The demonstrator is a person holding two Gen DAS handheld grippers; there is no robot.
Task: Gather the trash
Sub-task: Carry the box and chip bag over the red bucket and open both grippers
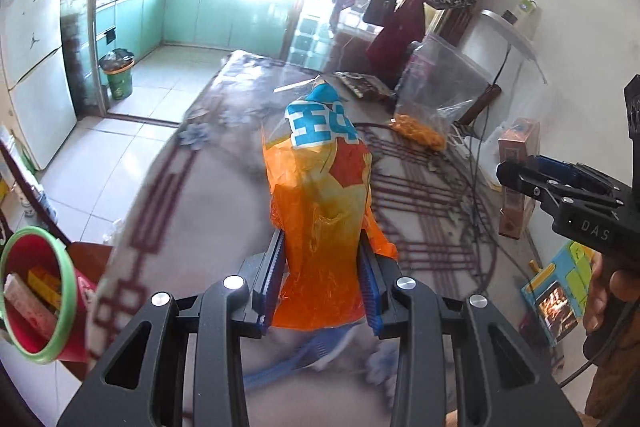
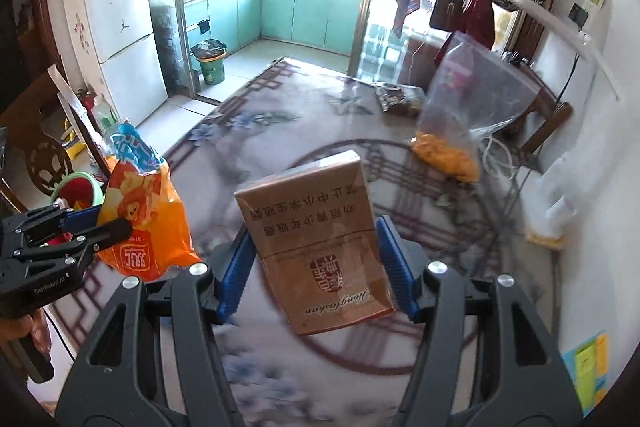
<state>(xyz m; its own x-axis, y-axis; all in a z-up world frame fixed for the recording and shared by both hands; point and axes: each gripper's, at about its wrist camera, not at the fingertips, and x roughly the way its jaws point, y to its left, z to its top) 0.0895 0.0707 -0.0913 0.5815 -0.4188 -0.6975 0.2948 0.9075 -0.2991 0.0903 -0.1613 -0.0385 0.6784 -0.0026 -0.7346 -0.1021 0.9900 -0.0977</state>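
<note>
My left gripper (image 1: 322,259) is shut on an orange snack bag (image 1: 320,211) with a blue-and-white top, held above the table (image 1: 208,195). The bag also shows in the right wrist view (image 2: 144,211). My right gripper (image 2: 314,251) is shut on a brown cigarette box (image 2: 320,243), held above the table (image 2: 280,115). The box shows at the right of the left wrist view (image 1: 518,147). A red bin with a green rim (image 1: 36,291) stands below the table's left edge, with wrappers inside. It shows behind the left gripper in the right wrist view (image 2: 80,193).
A clear plastic bag with orange snacks (image 2: 468,107) lies on the table's far right. A dark packet (image 2: 400,99) lies at the far end. Cables (image 1: 476,187) trail at the right. A green bin (image 2: 212,61) stands by the kitchen doorway, near a white fridge (image 2: 116,27).
</note>
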